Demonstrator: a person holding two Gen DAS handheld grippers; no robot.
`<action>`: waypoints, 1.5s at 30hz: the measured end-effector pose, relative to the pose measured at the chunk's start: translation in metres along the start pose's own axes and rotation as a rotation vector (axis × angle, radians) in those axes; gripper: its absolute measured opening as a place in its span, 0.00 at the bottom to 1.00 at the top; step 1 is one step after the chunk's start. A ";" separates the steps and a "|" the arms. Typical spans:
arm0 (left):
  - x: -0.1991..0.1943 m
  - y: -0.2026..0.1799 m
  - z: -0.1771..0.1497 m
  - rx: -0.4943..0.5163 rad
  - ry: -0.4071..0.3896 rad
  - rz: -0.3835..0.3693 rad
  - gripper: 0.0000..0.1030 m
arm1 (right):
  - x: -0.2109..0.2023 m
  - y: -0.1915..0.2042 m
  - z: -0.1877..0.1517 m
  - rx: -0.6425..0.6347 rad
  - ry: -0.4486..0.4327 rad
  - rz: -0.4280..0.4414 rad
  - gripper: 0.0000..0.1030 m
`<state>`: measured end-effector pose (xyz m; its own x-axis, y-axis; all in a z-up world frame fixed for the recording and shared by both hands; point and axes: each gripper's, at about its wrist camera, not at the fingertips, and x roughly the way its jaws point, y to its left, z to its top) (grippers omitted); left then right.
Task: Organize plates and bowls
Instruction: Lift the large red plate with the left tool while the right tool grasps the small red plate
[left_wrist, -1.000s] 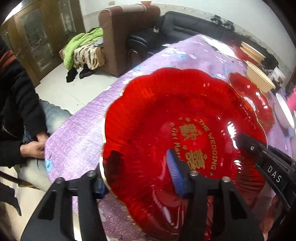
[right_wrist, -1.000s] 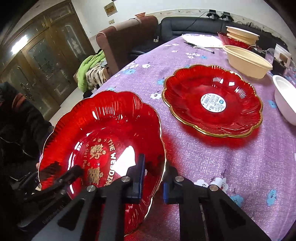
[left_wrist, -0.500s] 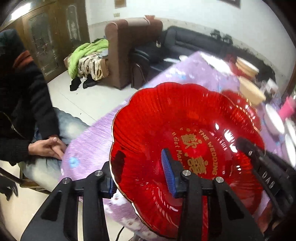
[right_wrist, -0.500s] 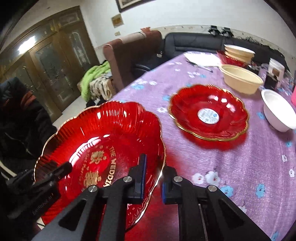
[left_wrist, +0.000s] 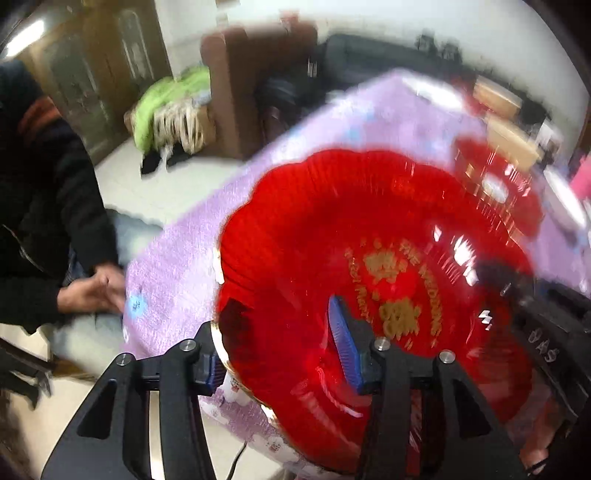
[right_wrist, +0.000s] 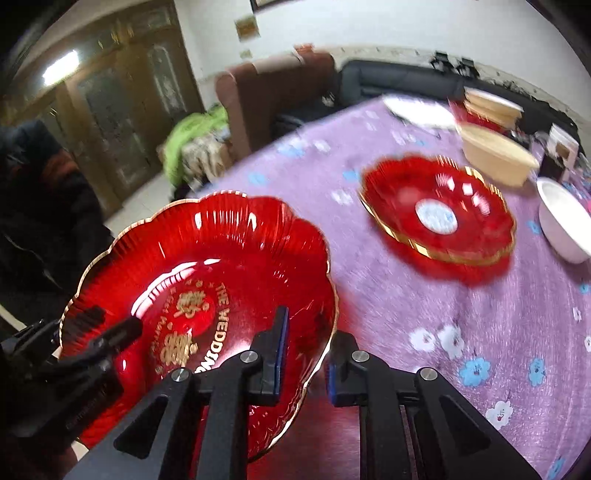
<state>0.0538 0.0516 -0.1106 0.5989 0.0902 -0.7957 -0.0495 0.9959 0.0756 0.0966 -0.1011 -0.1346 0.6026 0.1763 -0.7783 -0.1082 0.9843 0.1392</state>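
A red scalloped plate with gold lettering (left_wrist: 332, 258) (right_wrist: 207, 266) is held up above the purple flowered table (right_wrist: 424, 306). My left gripper (left_wrist: 275, 354) straddles its near-left rim, one finger under and one inside. My right gripper (right_wrist: 304, 354) is clamped on the plate's right rim. A second red plate with a white sticker (right_wrist: 437, 214) (left_wrist: 495, 184) lies on the table further right. A tan bowl (right_wrist: 495, 155) and a white bowl (right_wrist: 561, 221) stand beyond it.
More stacked tan bowls (right_wrist: 491, 107) and a white plate (right_wrist: 421, 110) sit at the table's far end. A person in black (left_wrist: 40, 206) sits at the left. A brown armchair (right_wrist: 273, 96) and black sofa (right_wrist: 399, 81) stand behind.
Both grippers have lifted the lettered plate higher off the table and moved it; the view is now motion-blurred. The grip on both rims is unchanged.
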 end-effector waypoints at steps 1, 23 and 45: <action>-0.004 -0.001 0.000 0.012 -0.005 0.015 0.47 | 0.003 -0.006 -0.002 0.012 0.021 0.020 0.20; -0.045 -0.063 0.114 0.097 0.026 -0.309 0.76 | -0.075 -0.190 0.038 0.362 -0.144 0.138 0.48; 0.114 -0.187 0.180 0.074 0.354 -0.245 0.76 | 0.024 -0.245 0.065 0.634 0.049 0.233 0.48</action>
<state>0.2750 -0.1255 -0.1076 0.2744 -0.1395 -0.9514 0.1246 0.9862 -0.1087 0.1890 -0.3378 -0.1469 0.5816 0.3983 -0.7093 0.2628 0.7332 0.6272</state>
